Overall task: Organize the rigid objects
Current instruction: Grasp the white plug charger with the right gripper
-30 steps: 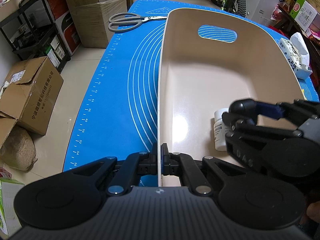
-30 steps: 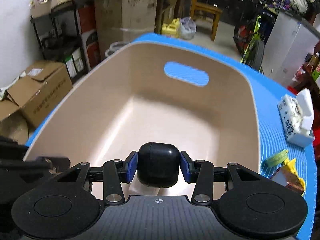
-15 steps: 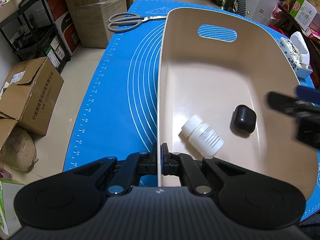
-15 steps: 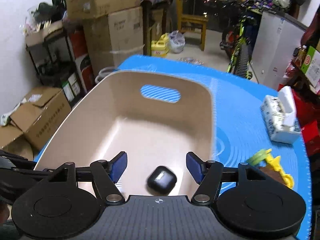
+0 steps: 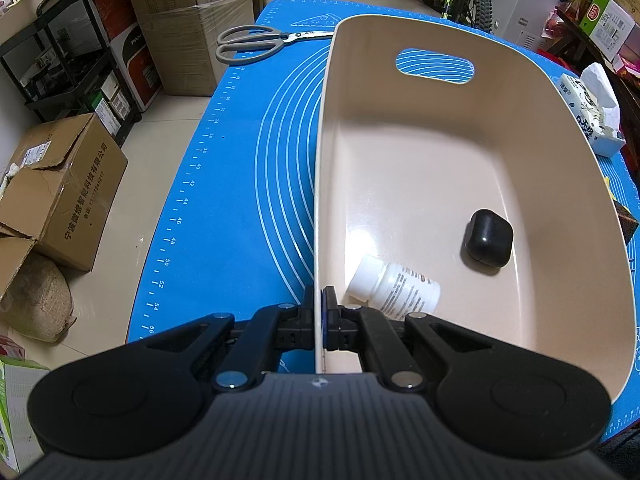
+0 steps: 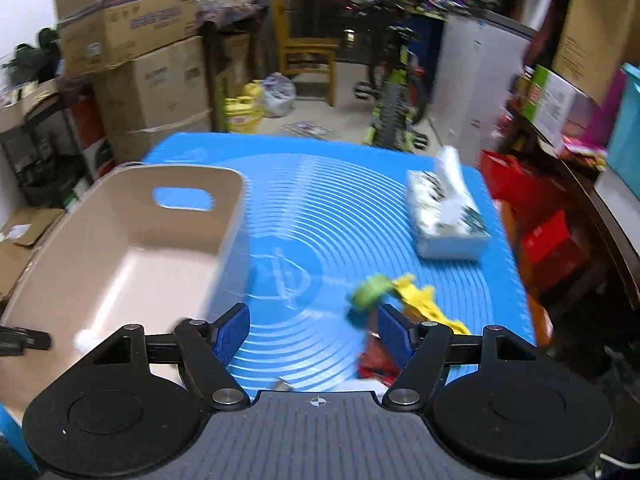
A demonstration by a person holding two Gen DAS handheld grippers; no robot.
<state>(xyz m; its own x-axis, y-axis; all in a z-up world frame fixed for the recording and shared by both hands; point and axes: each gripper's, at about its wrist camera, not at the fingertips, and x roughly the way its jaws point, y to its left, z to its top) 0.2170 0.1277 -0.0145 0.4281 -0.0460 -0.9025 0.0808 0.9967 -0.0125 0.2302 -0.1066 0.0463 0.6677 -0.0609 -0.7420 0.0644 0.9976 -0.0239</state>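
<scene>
Right claw (image 6: 314, 330) opening, empty; blurry toys (image 6: 394, 300), maybe, just ahead-right of it. Left claw (image 5: 319, 322) pinching bin (image 5: 320, 200) wall.

Left wrist view: the beige bin (image 5: 520, 128) fills the right half of the frame; its floor lies bare in the upper half, while a white bottle (image 5: 394, 290) and a black case (image 5: 488, 238) take the lower part. The blue mat (image 5: 240, 200) left of it is bare up to the scissors (image 5: 256, 42) at the top

Right wrist view: the mat's centre is open; tissue pack (image 6: 446, 216) at right and blurred toys (image 6: 396, 300) at lower right block that side
</scene>
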